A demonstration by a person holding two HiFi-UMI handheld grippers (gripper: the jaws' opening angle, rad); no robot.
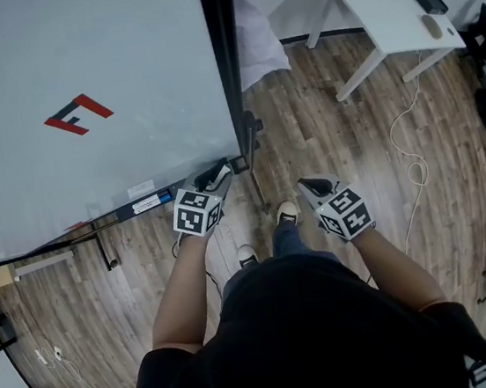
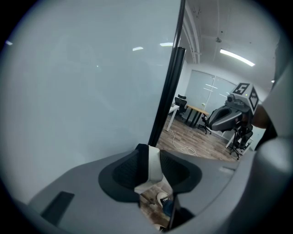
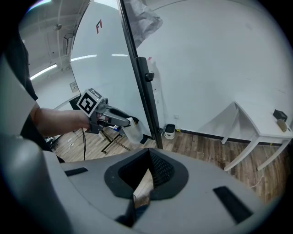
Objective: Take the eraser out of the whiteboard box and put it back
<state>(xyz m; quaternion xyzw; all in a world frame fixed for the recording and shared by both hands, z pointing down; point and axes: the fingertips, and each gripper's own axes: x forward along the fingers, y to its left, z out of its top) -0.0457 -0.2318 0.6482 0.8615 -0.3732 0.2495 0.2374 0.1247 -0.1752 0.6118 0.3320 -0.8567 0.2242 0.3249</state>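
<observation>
Left gripper clasping one eraser, right gripper closed, one whiteboard

The whiteboard is seen as smooth and glossy, with bright glints carried on it, and is edged by a matt black frame. The floor is laid in wood-grain planks with a faint sheen. The left gripper is shown in matt grey plastic with finely ribbed black pads, and the eraser as smooth and white.
</observation>
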